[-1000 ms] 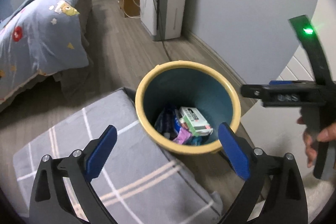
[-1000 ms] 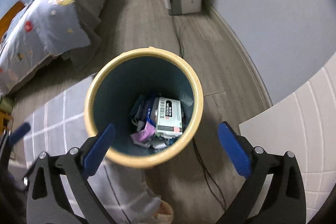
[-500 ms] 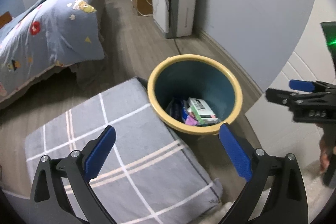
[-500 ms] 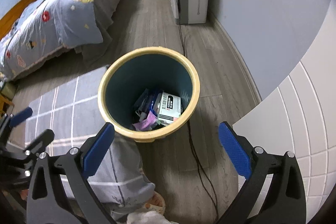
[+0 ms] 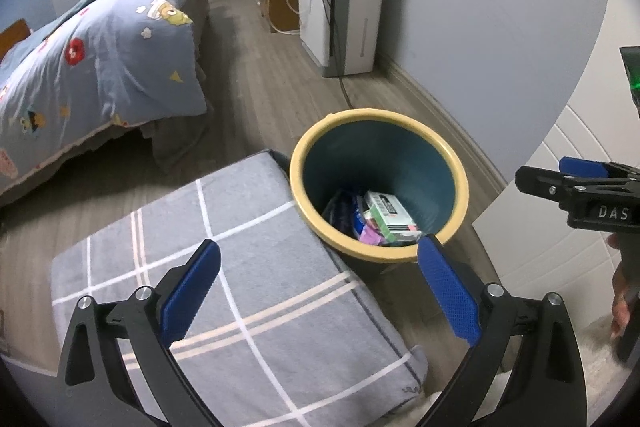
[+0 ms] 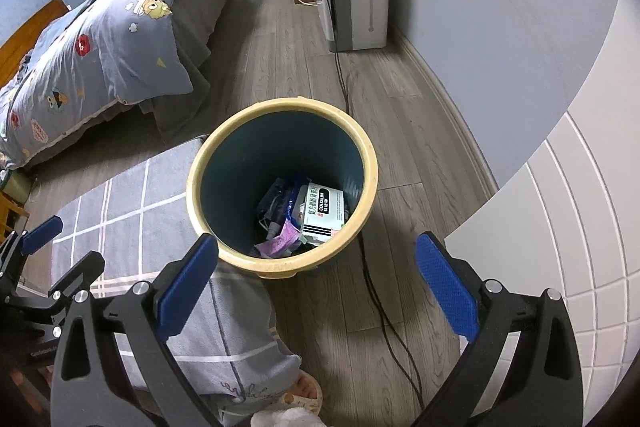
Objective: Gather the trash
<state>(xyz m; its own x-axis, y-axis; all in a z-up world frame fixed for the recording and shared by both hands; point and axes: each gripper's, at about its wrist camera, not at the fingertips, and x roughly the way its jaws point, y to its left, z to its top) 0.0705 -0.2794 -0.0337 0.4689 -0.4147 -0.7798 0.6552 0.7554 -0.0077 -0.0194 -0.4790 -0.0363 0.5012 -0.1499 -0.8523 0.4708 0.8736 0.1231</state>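
- Left wrist view: the left tongs (image 5: pixel 318 287) stand wide apart and carry nothing. Compared with one second ago, the bin (image 5: pixel 460 183) sits farther off and higher in the frame, so the tongs have drawn back and up from it. The checked grey fabric (image 5: pixel 240 267), apparently the person's trouser leg, now fills more of the foreground.
- Same view: the right tongs (image 5: pixel 576 175) have shifted toward the right edge. Their jaws appear apart.
- Right wrist view: the right tongs (image 6: pixel 316 283) are spread wide and empty. The bin rim (image 6: pixel 372 163) has receded from directly beneath them.
- Same view: the trash, including a white carton (image 6: pixel 324 209) and a pink wrapper (image 6: pixel 286 239), lies at the bottom of the bin.
- Judgement: the drop appears complete. Both tools are retreating, free to seek further litter; none shows on the floor (image 6: pixel 380 87).
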